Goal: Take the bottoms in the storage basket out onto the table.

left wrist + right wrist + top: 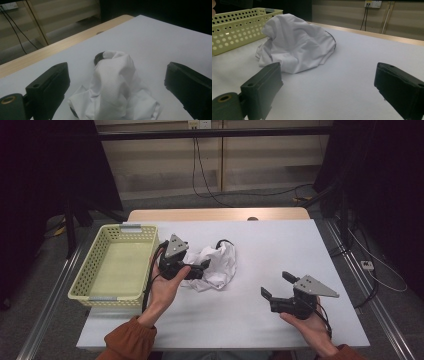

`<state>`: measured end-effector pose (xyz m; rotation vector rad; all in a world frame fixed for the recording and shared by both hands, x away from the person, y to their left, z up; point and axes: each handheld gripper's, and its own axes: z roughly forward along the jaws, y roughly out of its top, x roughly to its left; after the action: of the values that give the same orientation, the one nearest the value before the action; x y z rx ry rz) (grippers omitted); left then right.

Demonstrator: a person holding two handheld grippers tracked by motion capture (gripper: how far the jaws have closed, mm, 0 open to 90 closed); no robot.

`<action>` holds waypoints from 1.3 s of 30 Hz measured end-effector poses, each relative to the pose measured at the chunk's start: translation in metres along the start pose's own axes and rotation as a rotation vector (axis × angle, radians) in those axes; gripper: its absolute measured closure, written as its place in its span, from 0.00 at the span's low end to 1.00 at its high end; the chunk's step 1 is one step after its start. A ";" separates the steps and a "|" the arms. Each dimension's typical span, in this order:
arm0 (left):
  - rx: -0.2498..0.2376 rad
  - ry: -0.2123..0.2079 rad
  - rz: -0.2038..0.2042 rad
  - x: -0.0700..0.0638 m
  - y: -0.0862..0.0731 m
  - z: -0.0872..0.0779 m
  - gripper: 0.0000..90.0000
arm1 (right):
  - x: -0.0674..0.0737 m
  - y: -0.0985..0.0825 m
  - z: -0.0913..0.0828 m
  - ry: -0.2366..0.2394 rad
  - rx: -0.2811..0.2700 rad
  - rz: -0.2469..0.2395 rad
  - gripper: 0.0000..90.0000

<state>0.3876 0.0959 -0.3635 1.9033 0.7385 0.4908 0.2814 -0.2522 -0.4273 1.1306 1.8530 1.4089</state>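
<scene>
A crumpled white cloth (220, 262) with a dark trim at its far edge lies in the middle of the white table. My left gripper (200, 269) is at the cloth's left side, held from below by a hand. In the left gripper view its jaws stand wide apart, and the cloth (112, 82) is heaped between them without being pinched. My right gripper (277, 285) rests open near the front right, well apart from the cloth. The right gripper view has the cloth (297, 45) ahead and to the left, with bare table between its jaws.
An empty pale yellow perforated basket (120, 231) stands at the table's left edge, close to the cloth; its wall (237, 27) shows behind the cloth. A wooden strip (220, 214) runs along the far edge. Cables hang beyond it.
</scene>
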 end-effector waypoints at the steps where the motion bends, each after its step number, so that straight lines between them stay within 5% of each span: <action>1: -0.005 0.001 -0.002 0.000 0.000 -0.002 0.07 | 0.000 0.000 0.000 0.001 0.001 0.001 0.08; 13: -0.006 0.014 0.022 -0.004 0.001 -0.020 0.06 | 0.000 0.000 0.000 -0.002 0.000 -0.001 0.08; 17: -0.008 0.051 0.018 -0.002 -0.001 -0.025 0.06 | 0.000 0.000 0.000 -0.003 -0.001 -0.004 0.08; 35: -0.027 0.088 -0.042 0.013 -0.013 -0.055 0.06 | 0.001 0.000 -0.001 -0.001 -0.001 -0.009 0.08; 39: -0.014 0.085 -0.020 0.012 -0.014 -0.064 0.06 | 0.001 0.000 -0.001 -0.003 -0.001 -0.010 0.08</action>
<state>0.3525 0.1508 -0.3491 1.8699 0.8063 0.5661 0.2802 -0.2517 -0.4265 1.1206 1.8538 1.4013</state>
